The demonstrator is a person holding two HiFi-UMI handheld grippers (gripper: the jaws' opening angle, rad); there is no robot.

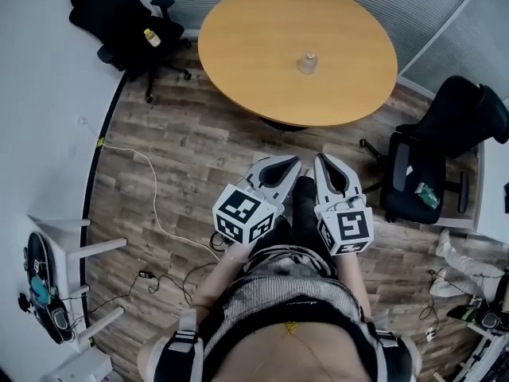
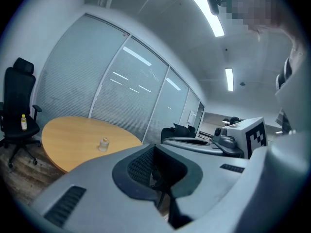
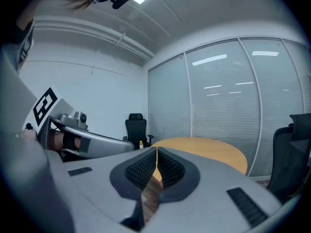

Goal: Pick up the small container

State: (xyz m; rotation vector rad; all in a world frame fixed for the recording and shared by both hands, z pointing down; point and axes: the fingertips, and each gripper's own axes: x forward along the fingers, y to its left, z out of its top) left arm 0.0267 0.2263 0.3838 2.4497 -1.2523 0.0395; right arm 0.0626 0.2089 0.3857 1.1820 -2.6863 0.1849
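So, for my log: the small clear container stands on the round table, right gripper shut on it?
No: the right gripper is shut on nothing, as the right gripper view shows. The small clear container does stand on the round table.

Small container (image 1: 308,63) too small: contents, lid unclear.

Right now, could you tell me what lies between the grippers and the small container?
In the head view, only bare wooden floor and then bare tabletop separate the left gripper and right gripper from the small container.
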